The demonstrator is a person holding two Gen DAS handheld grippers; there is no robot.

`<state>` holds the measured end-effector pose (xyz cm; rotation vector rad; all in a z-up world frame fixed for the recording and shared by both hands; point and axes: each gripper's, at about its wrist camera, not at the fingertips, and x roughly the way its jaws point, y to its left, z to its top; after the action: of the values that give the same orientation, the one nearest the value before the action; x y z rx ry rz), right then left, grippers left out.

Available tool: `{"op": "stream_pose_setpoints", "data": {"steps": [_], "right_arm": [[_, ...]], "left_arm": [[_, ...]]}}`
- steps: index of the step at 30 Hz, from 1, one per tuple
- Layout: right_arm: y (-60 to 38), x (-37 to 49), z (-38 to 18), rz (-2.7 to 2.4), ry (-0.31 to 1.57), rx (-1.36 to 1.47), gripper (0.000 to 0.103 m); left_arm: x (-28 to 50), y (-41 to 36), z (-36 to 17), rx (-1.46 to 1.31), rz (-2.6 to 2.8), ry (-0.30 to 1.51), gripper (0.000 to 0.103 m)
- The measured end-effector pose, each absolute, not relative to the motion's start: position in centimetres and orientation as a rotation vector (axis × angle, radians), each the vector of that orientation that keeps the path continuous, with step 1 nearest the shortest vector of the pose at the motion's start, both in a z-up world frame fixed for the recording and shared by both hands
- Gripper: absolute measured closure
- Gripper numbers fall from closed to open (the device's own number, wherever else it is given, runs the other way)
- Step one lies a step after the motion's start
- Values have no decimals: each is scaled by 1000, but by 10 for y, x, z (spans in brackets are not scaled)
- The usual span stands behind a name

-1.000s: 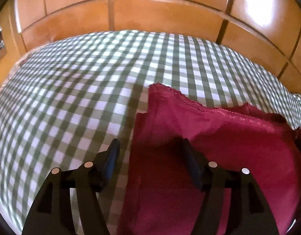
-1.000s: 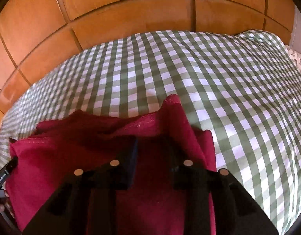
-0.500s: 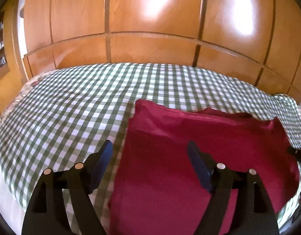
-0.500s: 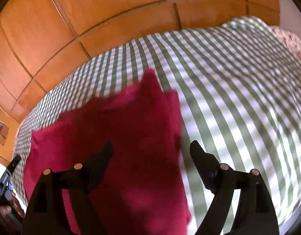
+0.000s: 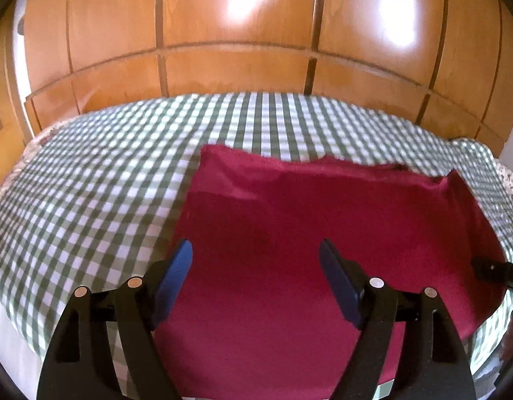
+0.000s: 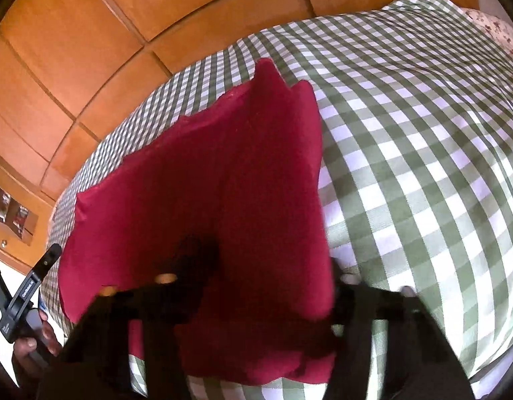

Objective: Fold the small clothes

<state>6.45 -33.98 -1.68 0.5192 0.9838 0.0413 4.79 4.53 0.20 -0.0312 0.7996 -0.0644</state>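
A dark red cloth [image 5: 323, 226] lies folded flat on the green-and-white checked bed cover [image 5: 99, 180]. It also shows in the right wrist view [image 6: 203, 180]. My left gripper [image 5: 254, 268] is open and empty, held above the cloth's near left part. My right gripper [image 6: 266, 266] is blurred; its jaws stand wide apart around the cloth's near right edge, with part of the cloth covering the right finger. The right gripper's tip shows at the left wrist view's right edge [image 5: 496, 271]. The left gripper and hand show at the right wrist view's lower left [image 6: 23, 300].
Wooden wardrobe panels [image 5: 243, 40] rise behind the bed. A floral sheet [image 6: 496, 30] shows at the bed's far right corner. A small shelf with items [image 6: 13, 213] sits at the left in the right wrist view.
Both grippers have opened and let go of the cloth's far edge, then pulled back toward the near side. The cloth now lies flatter, and the right gripper has dropped to its right edge.
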Motion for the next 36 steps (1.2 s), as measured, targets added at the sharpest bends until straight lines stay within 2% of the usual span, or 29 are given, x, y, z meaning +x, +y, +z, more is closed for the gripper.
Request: {"op": "stream_pose_setpoints", "data": {"steps": [2, 8, 12, 15, 23, 25, 30, 34, 36], "right_arm": [[-338, 64, -14, 48, 983, 509, 69], [-318, 68, 20, 105, 929, 462, 74], [-278, 76, 48, 226, 879, 403, 76], [-240, 86, 56, 334, 880, 375, 83], [-148, 103, 33, 477, 949, 220, 87], [-145, 100, 34, 475, 932, 197, 87], [-161, 91, 35, 493, 894, 233, 75], [-161, 89, 37, 541, 875, 283, 58], [-160, 86, 39, 569, 867, 305, 52]], "left_arm": [[52, 46, -9, -45, -79, 843, 26], [53, 53, -17, -88, -111, 879, 26], [54, 70, -9, -234, -217, 887, 30], [56, 87, -6, -412, -343, 905, 36], [62, 98, 1, -612, -512, 893, 35], [67, 95, -1, -639, -543, 922, 28], [87, 79, -6, -780, -672, 987, 23], [106, 50, -2, -720, -697, 1039, 22], [117, 38, -2, -698, -723, 1070, 18]]}}
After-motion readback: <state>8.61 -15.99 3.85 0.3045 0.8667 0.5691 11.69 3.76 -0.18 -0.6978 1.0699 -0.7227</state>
